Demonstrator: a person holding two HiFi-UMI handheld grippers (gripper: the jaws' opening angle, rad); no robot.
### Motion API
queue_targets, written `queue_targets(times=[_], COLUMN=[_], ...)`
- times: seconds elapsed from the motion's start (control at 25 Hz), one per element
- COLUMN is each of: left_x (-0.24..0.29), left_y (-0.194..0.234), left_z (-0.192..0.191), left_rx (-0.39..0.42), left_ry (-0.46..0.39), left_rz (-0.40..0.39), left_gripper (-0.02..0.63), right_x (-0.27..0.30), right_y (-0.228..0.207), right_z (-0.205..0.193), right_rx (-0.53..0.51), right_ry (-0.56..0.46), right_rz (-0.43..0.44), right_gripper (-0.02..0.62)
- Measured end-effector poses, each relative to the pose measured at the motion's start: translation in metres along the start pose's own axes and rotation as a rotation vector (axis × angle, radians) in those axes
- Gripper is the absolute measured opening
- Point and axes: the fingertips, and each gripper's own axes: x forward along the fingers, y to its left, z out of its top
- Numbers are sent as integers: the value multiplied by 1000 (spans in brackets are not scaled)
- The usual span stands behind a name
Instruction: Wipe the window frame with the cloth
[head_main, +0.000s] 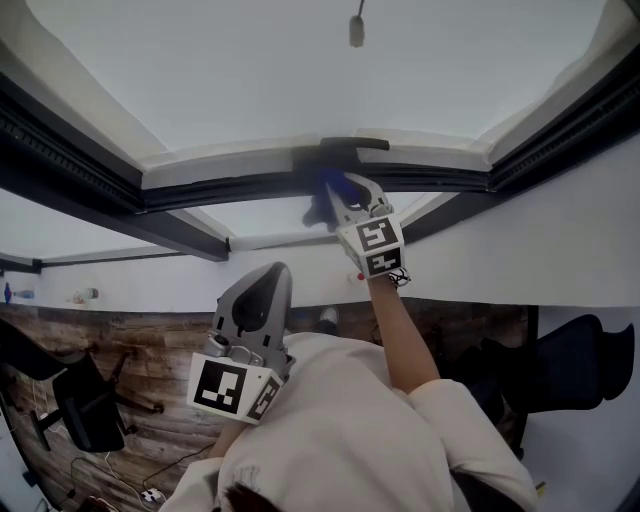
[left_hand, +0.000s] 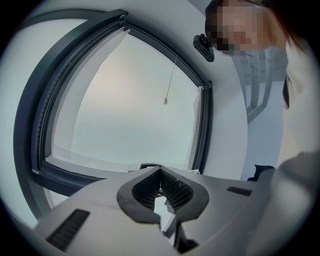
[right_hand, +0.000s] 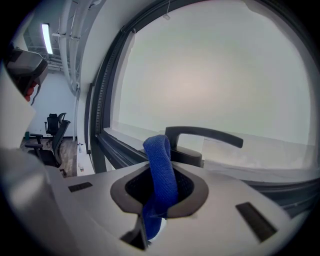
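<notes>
A: Right gripper (right_hand: 160, 176): jaw state?
B: Closed on a folded blue cloth (right_hand: 158, 150), with a loop standing out past the pads. Probably held so to leave a soft edge free for rubbing.
A: Position of the cloth relative to the frame?
B: Touching or just beside the dark lower rail of the window frame (head_main: 220, 192), directly below the black window handle (head_main: 340, 146). Contact not certain from the head view. Arm stretched forward, likely to reach the rail.
A: Left gripper (left_hand: 161, 186)?
B: Pads brought together at the tips, nothing between them. Held low and near the body, well apart from the frame, apparently idle.
A: Containers?
B: None visible in any view. Only a pull cord weight (left_hand: 164, 101), hanging in front of the pane.
</notes>
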Motion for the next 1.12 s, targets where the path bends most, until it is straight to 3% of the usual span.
queue_targets(times=[0.4, 1.12], left_x=[8, 12], left_y=[-18, -36], left_z=[-8, -14], left_rx=[-3, -9], left_ry=[13, 9], left_rz=[-20, -15], left_gripper=[9, 9], right_x=[-22, -33], right_y=[-38, -56], right_z=[-10, -17], right_rx=[35, 52], right_ry=[-9, -16], right_rz=[-62, -70], right_gripper=[55, 55])
